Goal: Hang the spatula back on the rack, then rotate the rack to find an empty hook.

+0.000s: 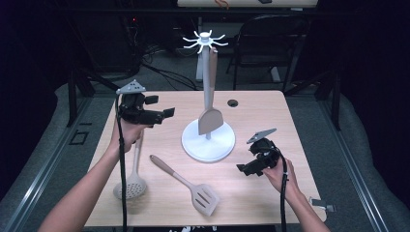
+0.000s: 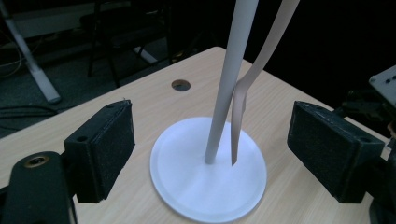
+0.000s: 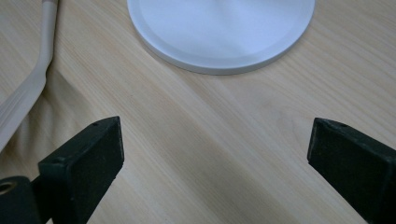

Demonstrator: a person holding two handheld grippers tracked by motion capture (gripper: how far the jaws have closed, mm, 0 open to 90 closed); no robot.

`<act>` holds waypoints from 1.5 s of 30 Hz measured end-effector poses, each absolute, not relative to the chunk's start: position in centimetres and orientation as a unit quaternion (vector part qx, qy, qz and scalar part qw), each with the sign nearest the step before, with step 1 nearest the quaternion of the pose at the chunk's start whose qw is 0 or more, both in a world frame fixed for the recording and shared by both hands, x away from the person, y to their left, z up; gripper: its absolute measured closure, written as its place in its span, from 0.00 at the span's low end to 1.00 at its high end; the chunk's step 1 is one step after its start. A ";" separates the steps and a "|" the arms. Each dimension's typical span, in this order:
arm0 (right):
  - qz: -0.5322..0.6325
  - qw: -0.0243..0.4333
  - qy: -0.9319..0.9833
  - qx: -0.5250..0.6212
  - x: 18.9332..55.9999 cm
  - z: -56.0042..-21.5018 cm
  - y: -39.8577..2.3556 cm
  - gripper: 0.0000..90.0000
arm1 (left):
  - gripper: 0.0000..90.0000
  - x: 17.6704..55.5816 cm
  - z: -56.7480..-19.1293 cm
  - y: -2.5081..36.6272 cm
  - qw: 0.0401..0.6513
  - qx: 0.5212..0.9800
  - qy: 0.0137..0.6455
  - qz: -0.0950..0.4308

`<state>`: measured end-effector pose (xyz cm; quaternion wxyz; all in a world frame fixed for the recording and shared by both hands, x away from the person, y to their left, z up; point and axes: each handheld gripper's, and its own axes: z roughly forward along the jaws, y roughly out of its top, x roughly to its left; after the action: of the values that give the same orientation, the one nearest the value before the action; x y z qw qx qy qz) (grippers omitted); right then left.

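Observation:
A white utensil stand [image 1: 208, 145] with a round base, a tall pole and a ring of hooks [image 1: 205, 40] stands mid-table. A beige spatula [image 1: 210, 120] hangs from one hook, its blade just above the base. My left gripper [image 1: 162, 106] is raised left of the stand, open and empty, pointing at it. In the left gripper view the pole [image 2: 231, 79] and the hanging spatula [image 2: 243, 105] stand between the open pads [image 2: 100, 149]. My right gripper [image 1: 245, 170] hovers low at the right of the base, open and empty. The right gripper view looks down at the base rim [image 3: 219, 60].
A slotted turner [image 1: 203, 195] lies on the wooden table [image 1: 270, 116] near the front, its handle [image 3: 39, 60] pointing back-left. A skimmer [image 1: 130, 186] lies front-left under my left forearm. A cable hole [image 1: 233, 103] is behind the stand. A dark chair [image 1: 270, 38] stands beyond the table.

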<state>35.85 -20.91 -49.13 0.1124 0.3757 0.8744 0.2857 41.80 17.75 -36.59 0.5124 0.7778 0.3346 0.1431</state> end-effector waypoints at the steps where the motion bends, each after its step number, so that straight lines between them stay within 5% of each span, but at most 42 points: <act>1: 0.282 0.116 0.875 0.376 35.9 -49.1 -21.0 0.04 | 0.17 42.0 -36.2 17.6 0.515 0.778 0.332 0.140; 30: 0.275 0.121 0.868 0.396 36.7 -49.6 -22.7 0.06 | 0.24 43.7 -29.6 14.7 0.544 0.779 0.275 0.149; 37: 0.270 0.121 0.868 0.399 36.8 -49.6 -22.9 0.06 | 0.41 43.7 -28.5 14.2 0.549 0.777 0.267 0.154; 45: 0.270 0.118 0.867 0.401 36.8 -49.6 -23.0 0.07 | 0.86 43.4 -26.7 13.5 0.568 0.771 0.235 0.168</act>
<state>36.77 -23.00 -49.60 0.1180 0.4007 0.8675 0.2702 43.35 13.51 -26.74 0.5681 0.7705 0.2349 0.1684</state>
